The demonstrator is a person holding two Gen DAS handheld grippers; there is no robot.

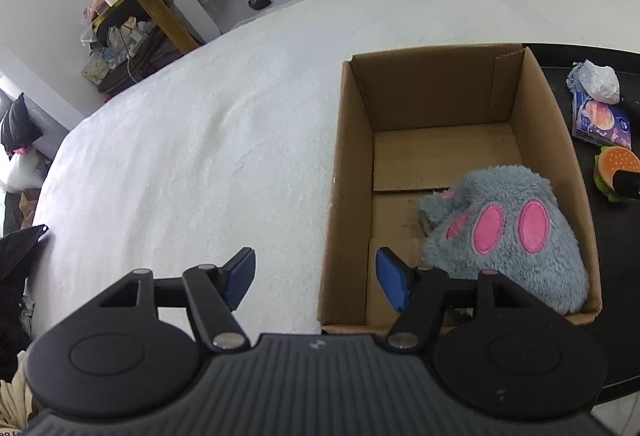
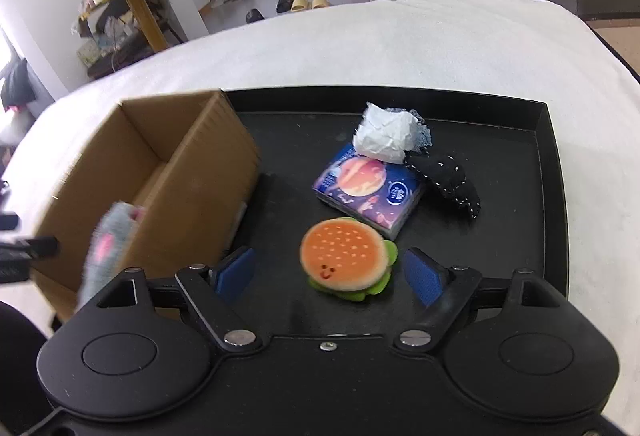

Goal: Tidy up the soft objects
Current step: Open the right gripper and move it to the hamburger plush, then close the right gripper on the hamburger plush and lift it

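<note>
Both grippers fill the near edge of their views, and both stand spread with nothing between the pads. Just ahead of the right gripper (image 2: 330, 276) lies the burger toy (image 2: 346, 260), in the gap between the two blue pads but touched by neither.

Largest ahead of the tools is the white bed cover (image 1: 180, 155). On it stand the cardboard box (image 1: 348, 195) and, beside it, the black tray (image 2: 548, 195). The left gripper (image 1: 316, 276) hangs over the near wall of the box, one pad outside it and one pad inside. In the box, to the right of this gripper, rests the grey plush paw (image 1: 508, 236), leaning at the right wall.

Beyond the burger toy on the tray are the tissue pack (image 2: 368, 191), the crumpled white paper (image 2: 386, 135) on the far corner of the pack, and a dark cloth piece (image 2: 448, 179) to the right of the pack.

I think the risks are these. The burger toy is soft and round, so if the pads close too high on it, it may squeeze out and roll on the smooth tray. It also sits nearer the right pad than the left one, so closing may push it sideways before it is caught. When it is carried over, it can catch the box wall, and the light box may slide on the cover. The left gripper hangs across that wall and could knock it.
</note>
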